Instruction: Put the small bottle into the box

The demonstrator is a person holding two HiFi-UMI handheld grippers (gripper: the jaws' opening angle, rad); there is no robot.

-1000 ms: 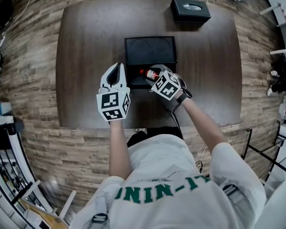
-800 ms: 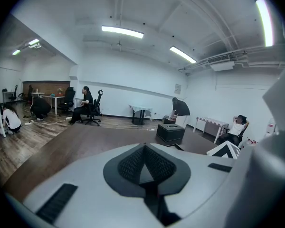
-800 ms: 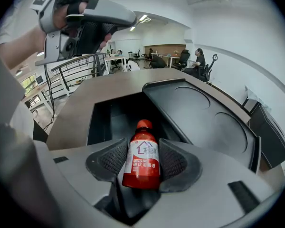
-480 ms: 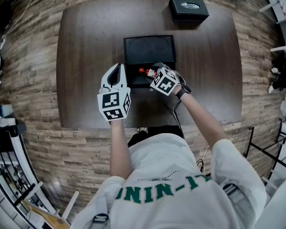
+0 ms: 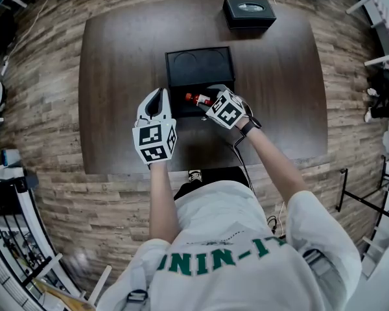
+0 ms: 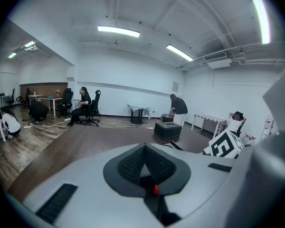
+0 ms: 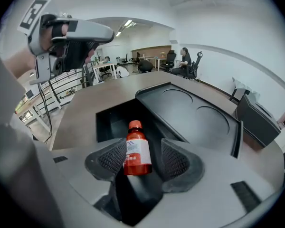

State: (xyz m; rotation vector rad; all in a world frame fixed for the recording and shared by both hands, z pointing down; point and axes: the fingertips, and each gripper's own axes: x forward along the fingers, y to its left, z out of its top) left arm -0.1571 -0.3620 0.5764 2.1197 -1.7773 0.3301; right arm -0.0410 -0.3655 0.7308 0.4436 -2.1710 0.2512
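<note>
The small bottle (image 7: 137, 147), red-brown with a white label and an orange cap, sits between the jaws of my right gripper (image 7: 141, 158), cap pointing away over the black box (image 7: 111, 122). The jaws are opening: a gap shows between the bottle and the right-hand pad (image 7: 175, 160). In the head view the right gripper (image 5: 206, 96) hovers at the open box's front half (image 5: 176, 109), with the bottle (image 5: 196, 99) over it. The box's lid (image 5: 200, 67) lies flat behind. My left gripper (image 5: 157, 96) stands just left of the box, its pads (image 6: 143, 163) together with nothing between them.
A black tissue box (image 5: 249, 11) sits at the far edge of the dark table (image 5: 117, 57). The left gripper view shows it too, as a tissue box (image 6: 167, 130) ahead, with people and office chairs in the room beyond. Wood floor surrounds the table.
My right gripper has edged slightly left over the box with the bottle between its jaws. The left gripper has stayed where it was.
</note>
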